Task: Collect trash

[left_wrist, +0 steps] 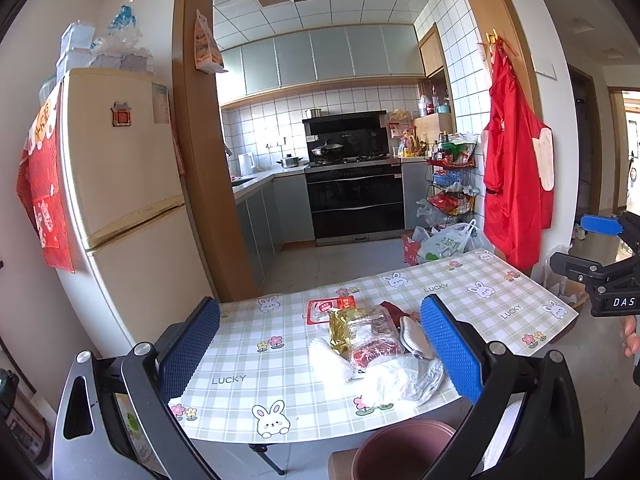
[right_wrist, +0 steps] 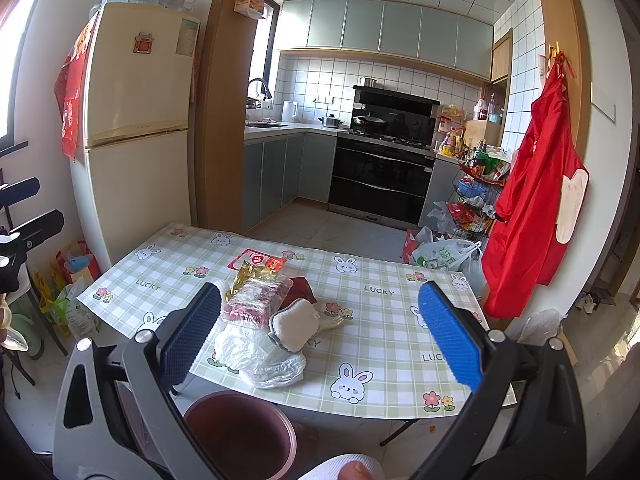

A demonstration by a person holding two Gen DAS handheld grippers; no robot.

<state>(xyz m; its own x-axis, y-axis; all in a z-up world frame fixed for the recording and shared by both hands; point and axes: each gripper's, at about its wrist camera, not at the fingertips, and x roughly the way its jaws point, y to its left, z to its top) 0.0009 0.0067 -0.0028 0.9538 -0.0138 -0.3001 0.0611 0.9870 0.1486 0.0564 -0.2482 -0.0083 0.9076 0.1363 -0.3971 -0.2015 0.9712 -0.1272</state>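
Observation:
A heap of trash lies on the checked table (left_wrist: pixel 256 400) (right_wrist: pixel 384 360): a clear plastic bag (left_wrist: pixel 404 380) (right_wrist: pixel 256 356), a clear wrapper with red inside (left_wrist: pixel 374 338) (right_wrist: pixel 256 300), a gold foil wrapper (left_wrist: pixel 340 326) (right_wrist: pixel 250 276), a flat red packet (left_wrist: pixel 326 308) (right_wrist: pixel 256 260) and a white pad (right_wrist: pixel 294 326). A dark pink bin (left_wrist: pixel 400 452) (right_wrist: pixel 240 436) stands below the near table edge. My left gripper (left_wrist: pixel 320 348) is open above the near edge, the heap between its fingers. My right gripper (right_wrist: pixel 320 332) is open and empty, likewise facing the heap.
A cream fridge (left_wrist: pixel 124 200) (right_wrist: pixel 136 132) stands left of the table. A red apron (left_wrist: pixel 516 176) (right_wrist: pixel 536 216) hangs on the right wall. Plastic bags (left_wrist: pixel 448 240) (right_wrist: pixel 444 254) and a wire rack sit on the floor beyond the table. The kitchen lies behind.

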